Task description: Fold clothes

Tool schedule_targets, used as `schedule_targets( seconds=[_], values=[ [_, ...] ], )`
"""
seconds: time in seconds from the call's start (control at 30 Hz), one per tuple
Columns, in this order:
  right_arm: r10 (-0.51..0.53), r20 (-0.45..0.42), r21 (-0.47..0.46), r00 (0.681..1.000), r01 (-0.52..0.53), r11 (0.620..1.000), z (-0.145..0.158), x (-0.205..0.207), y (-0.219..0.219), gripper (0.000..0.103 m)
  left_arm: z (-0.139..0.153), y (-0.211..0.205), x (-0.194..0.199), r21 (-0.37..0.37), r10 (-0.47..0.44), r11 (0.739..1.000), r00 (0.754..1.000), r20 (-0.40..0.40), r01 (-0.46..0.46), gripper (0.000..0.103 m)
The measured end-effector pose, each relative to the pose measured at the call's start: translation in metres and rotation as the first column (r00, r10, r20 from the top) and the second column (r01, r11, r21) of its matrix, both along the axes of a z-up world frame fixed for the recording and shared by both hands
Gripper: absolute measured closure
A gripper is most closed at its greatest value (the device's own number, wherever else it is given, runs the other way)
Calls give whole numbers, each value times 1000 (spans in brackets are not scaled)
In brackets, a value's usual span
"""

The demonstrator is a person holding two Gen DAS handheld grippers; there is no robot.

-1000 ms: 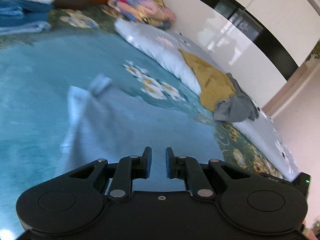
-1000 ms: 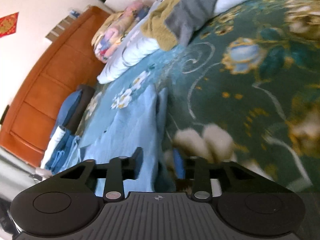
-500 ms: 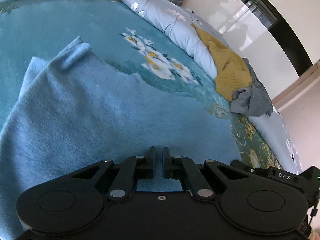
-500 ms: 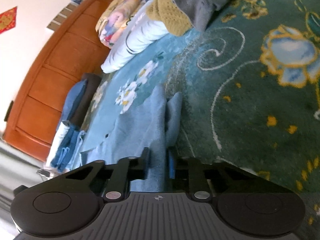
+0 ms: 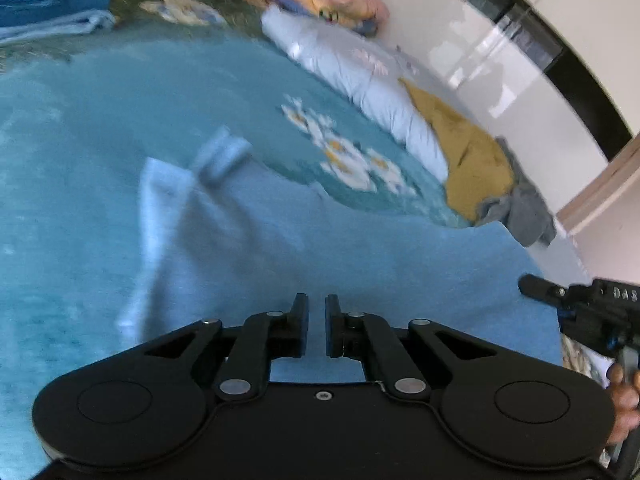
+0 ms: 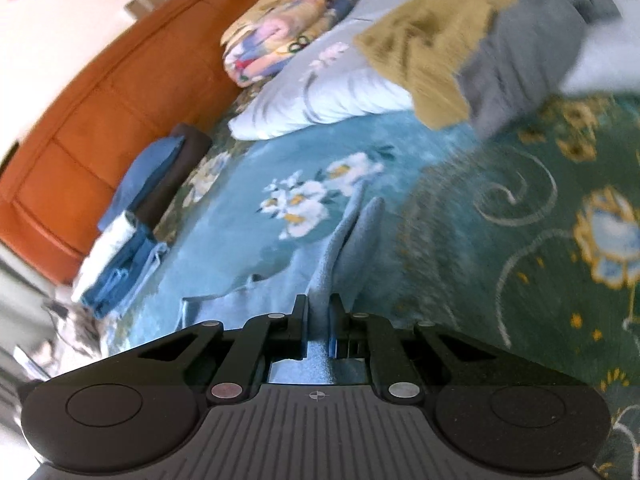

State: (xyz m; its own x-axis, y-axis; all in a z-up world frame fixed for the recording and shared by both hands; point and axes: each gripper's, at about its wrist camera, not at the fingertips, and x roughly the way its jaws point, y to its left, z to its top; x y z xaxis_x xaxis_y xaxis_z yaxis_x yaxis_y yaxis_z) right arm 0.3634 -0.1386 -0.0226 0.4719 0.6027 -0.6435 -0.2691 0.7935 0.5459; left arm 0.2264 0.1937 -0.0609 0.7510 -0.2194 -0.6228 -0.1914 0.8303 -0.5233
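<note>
We hold the light-blue garment (image 5: 360,248) clenched in both tongs, left (image 5: 316,326) and right (image 6: 318,326), fold barely begun; folded stack (image 6: 120,264) waits by the bed's head edge.

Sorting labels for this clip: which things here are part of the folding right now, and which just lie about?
In use: light blue garment; left gripper and right gripper, both shut on it.

Lying about: folded stack; mustard garment; grey garment; floral bundle; pillow.

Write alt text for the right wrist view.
The right gripper has its jaws shut on a fold of light blue garment, over a teal floral bedspread. Behind lie folded clothes, pillows and an orange headboard.
</note>
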Motion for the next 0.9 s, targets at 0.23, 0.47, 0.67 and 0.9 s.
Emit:
schedule_targets(
  seconds=[0.23, 0.47, 0.67, 0.9],
  values=[
    [84, 38, -165, 996, -77, 983, 44, -3, 63, 95, 10, 46, -46, -61, 87, 995, 995, 54, -83, 99],
    [185, 15, -232, 983, -177, 956, 64, -8, 137, 95, 13, 82, -81, -128, 164, 980, 981, 100, -151, 96],
    [222, -79, -234, 972, -235, 944, 36, -7, 202, 95, 9, 106, -103, -153, 220, 967, 971, 90, -205, 95],
    [265, -141, -321, 954, -297, 899, -5, -28, 257, 93, -2, 128, -127, -138, 295, 948, 955, 40, -288, 90]
  ],
)
